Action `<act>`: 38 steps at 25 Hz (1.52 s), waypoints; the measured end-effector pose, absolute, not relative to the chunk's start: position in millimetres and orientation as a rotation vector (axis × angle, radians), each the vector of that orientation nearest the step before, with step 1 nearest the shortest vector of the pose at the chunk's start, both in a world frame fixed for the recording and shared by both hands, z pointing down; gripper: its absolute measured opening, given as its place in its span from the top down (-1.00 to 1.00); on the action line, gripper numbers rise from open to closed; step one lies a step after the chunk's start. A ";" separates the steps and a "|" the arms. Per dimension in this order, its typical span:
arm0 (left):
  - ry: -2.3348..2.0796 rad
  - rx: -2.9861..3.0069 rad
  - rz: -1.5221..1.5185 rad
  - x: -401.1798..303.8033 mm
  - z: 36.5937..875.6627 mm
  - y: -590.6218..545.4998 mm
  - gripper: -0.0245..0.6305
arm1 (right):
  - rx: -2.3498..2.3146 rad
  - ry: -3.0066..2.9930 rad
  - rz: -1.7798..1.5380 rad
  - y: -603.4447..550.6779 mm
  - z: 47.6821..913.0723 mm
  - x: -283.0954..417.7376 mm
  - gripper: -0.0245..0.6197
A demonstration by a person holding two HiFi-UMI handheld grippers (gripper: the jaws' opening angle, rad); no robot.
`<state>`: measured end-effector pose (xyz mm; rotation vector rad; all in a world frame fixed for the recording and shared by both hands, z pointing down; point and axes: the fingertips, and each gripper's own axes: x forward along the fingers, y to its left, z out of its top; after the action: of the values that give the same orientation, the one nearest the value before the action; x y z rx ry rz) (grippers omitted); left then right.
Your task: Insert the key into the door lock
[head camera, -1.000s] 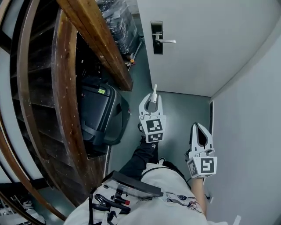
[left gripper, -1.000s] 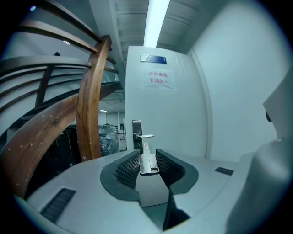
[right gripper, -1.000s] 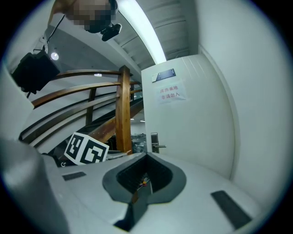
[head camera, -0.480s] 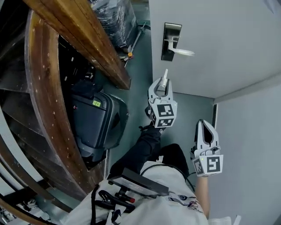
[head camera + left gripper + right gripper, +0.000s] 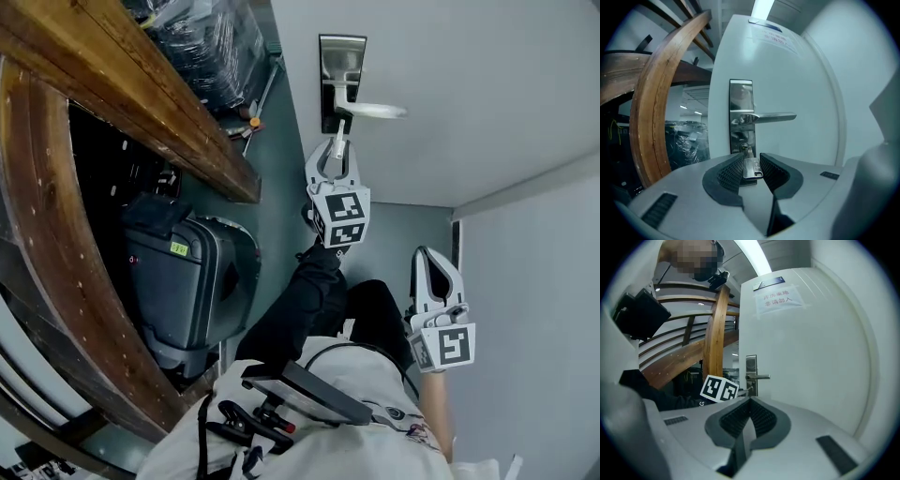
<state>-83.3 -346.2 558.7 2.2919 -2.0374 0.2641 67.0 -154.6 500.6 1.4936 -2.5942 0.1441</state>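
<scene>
Left gripper [image 5: 336, 155] carried key [image 5: 751, 166] nearer lock [image 5: 741, 119].

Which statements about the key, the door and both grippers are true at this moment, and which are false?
1. The left gripper holds a key. True.
2. The right gripper holds a second key. False: its jaws are together with nothing between them.
3. The handle sits above the keyhole. True.
4. The suitcase stands next to the right gripper. False: it stands at the left of the head view, under the wooden rail, on the far side of the left gripper.
5. A paper notice is stuck near the top of the door. True.
</scene>
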 end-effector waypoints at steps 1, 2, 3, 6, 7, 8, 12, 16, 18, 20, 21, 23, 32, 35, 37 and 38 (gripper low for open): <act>-2.046 2.283 0.258 -83.1 562.0 -350.3 0.57 | 1.500 -2.595 0.147 -158.6 505.0 70.3 0.90; -2.055 2.275 0.253 -83.2 564.5 -353.7 0.57 | 1.506 -2.598 0.152 -162.5 508.7 73.1 0.90; -2.065 2.268 0.251 -83.4 566.6 -356.5 0.57 | 1.508 -2.601 0.156 -165.9 511.7 75.0 0.90; -2.093 2.247 0.249 -86.1 571.3 -361.4 0.57 | 1.489 -2.611 0.160 -172.9 519.6 77.8 0.90; -2.103 2.241 0.247 -87.9 571.7 -361.9 0.57 | 1.482 -2.615 0.161 -174.6 521.0 78.0 0.90; -2.115 2.237 0.243 -89.8 570.9 -362.2 0.57 | 1.477 -2.620 0.161 -176.2 521.4 77.9 0.90; -2.143 2.238 0.244 -92.3 565.3 -367.6 0.57 | 1.451 -2.668 0.172 -182.3 520.2 75.8 0.90; -2.140 2.236 0.266 -91.0 567.9 -372.1 0.57 | 1.443 -2.653 0.193 -185.4 527.5 78.0 0.90; -2.135 2.234 0.271 -89.9 569.0 -373.4 0.57 | 1.442 -2.649 0.198 -186.5 528.7 78.8 0.90; -2.134 2.230 0.273 -88.5 570.6 -374.9 0.57 | 1.442 -2.651 0.202 -187.5 529.6 80.0 0.90; -2.133 2.227 0.271 -88.0 571.1 -375.8 0.57 | 1.443 -2.652 0.204 -188.1 530.1 81.0 0.90; -2.131 2.220 0.268 -87.6 571.1 -378.1 0.57 | 1.449 -2.653 0.205 -189.0 530.5 83.2 0.90; -2.093 2.138 0.256 -90.4 560.2 -384.2 0.57 | 1.466 -2.648 0.236 -190.7 523.6 88.3 0.90; -2.076 2.123 0.267 -88.4 560.6 -390.2 0.57 | 1.478 -2.646 0.242 -194.6 520.9 92.1 0.90; -2.064 2.122 0.277 -87.6 565.3 -394.9 0.57 | 1.490 -2.644 0.245 -196.9 521.1 95.4 0.90; -2.063 2.124 0.280 -88.1 566.1 -398.8 0.57 | 1.494 -2.643 0.247 -198.1 522.1 96.9 0.90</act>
<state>-88.1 -398.8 566.1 2.1235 -2.0626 0.2797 96.9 -198.1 522.1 1.4944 -2.6428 0.2466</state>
